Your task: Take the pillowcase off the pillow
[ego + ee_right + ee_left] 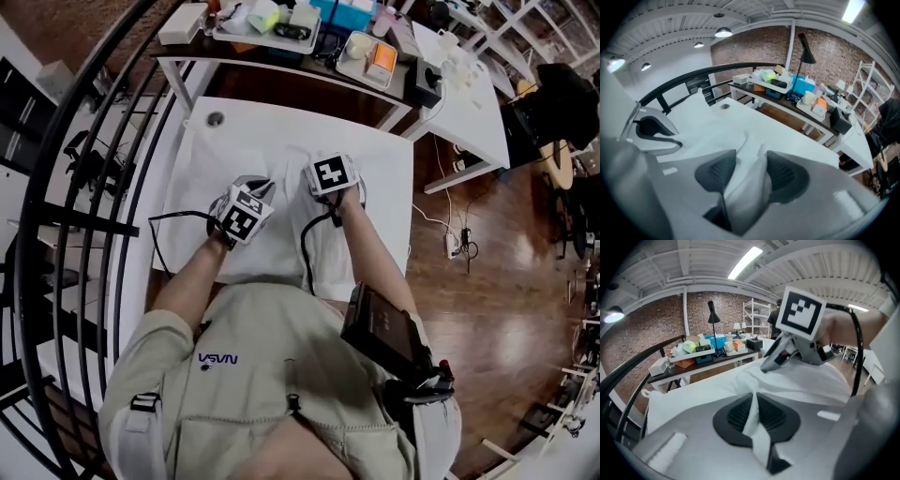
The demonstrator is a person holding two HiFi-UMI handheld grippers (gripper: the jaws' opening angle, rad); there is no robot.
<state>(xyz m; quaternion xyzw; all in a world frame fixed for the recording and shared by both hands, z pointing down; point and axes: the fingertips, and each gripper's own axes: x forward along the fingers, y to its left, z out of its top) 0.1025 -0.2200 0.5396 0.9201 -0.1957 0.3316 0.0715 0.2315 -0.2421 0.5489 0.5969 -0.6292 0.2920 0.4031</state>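
The white pillowcase [281,246] covers a pillow lying on a white table [281,127] in front of me. My left gripper [260,188] is shut on a pinched fold of this fabric, which runs up between its black pads [736,416] in the left gripper view. Just to its right, my right gripper [326,187] points steeply down onto the cloth. In the right gripper view its jaws [747,173] stand wide apart, with a thick hump of pillowcase [745,187] rising between the pads. Each gripper shows in the other's view: the right gripper [765,366] and the left gripper [670,140].
A dark table [281,52] behind holds trays, boxes and a black desk lamp [711,315]. A black curved railing [84,141] runs along the left. Black cables [164,230] trail from the grippers. Another white table [469,94] stands at the right, over a wooden floor.
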